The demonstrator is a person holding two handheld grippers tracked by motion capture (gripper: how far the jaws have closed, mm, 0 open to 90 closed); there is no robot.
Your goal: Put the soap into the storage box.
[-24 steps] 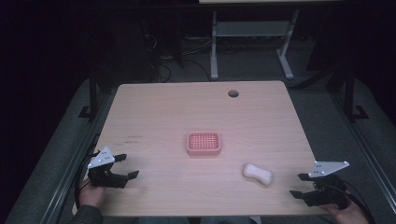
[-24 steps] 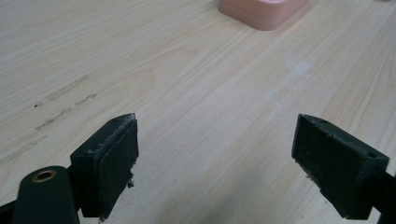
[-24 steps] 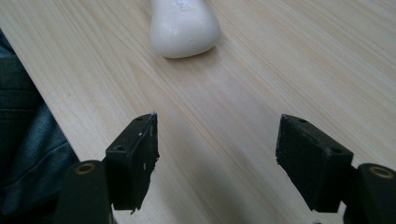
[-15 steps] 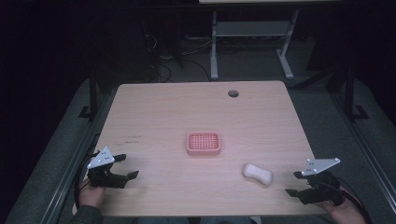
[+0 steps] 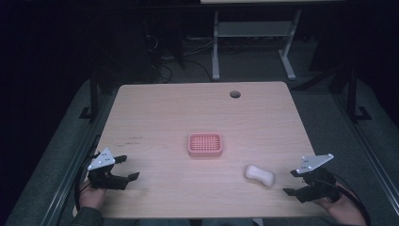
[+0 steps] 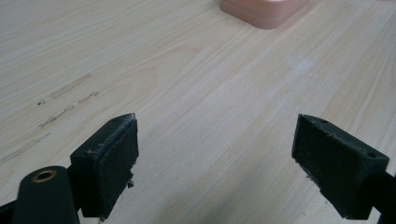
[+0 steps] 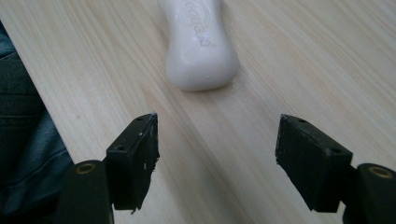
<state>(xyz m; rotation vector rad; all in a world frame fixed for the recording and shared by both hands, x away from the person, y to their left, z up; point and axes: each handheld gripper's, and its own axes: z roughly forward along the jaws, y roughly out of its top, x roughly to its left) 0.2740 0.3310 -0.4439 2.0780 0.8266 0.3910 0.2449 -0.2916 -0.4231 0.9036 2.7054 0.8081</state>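
Note:
A white bar of soap (image 5: 259,175) lies on the wooden table (image 5: 155,117), toward the front right. A pink soap dish (image 5: 205,144) sits at the middle of the table. My right gripper (image 5: 291,182) is open just right of the soap, jaws pointing at it. In the right gripper view the soap (image 7: 200,44) lies a short way ahead of the spread jaws, with bare wood between them. My left gripper (image 5: 128,168) rests open at the front left. The dish corner (image 6: 264,10) shows far ahead of its jaws.
A round cable hole (image 5: 235,94) is near the table's far edge. A metal frame stand (image 5: 251,33) stands on the floor beyond. The person's clothing (image 7: 23,140) lies past the table's front edge.
The right gripper has moved left, closer to the soap. The left gripper, the soap and the dish have stayed in place.

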